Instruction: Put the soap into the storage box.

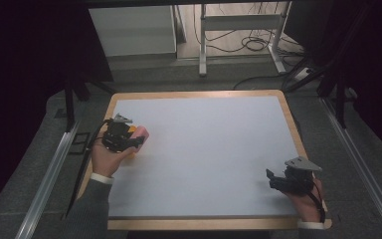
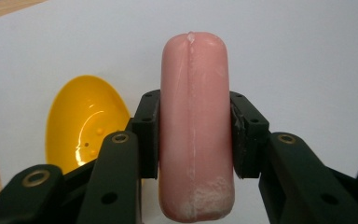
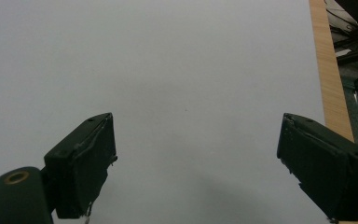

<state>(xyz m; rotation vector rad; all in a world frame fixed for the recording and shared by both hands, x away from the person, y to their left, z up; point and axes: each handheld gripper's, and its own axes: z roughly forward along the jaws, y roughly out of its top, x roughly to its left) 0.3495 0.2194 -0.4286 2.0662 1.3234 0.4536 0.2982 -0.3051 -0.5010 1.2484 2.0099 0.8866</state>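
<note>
Left gripper (image 2: 193,135) clamped the sausage (image 2: 194,126) squarely; yellow bowl (image 2: 86,123) sat at nine o'clock; right gripper (image 3: 196,163) gaped wide, idle; best lowered gently, level.

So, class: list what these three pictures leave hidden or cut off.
- Pink sausage: near end cut off by the left gripper view's bottom edge; sides covered by the left tongs.
- Yellow bowl: lower part hidden behind a black jaw.
- High view: sausage and bowl mostly hidden behind the tongs and hand.

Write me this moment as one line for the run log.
left gripper: shut on pink sausage | yellow bowl: beside it on white table | right gripper: open, holding nothing
</note>
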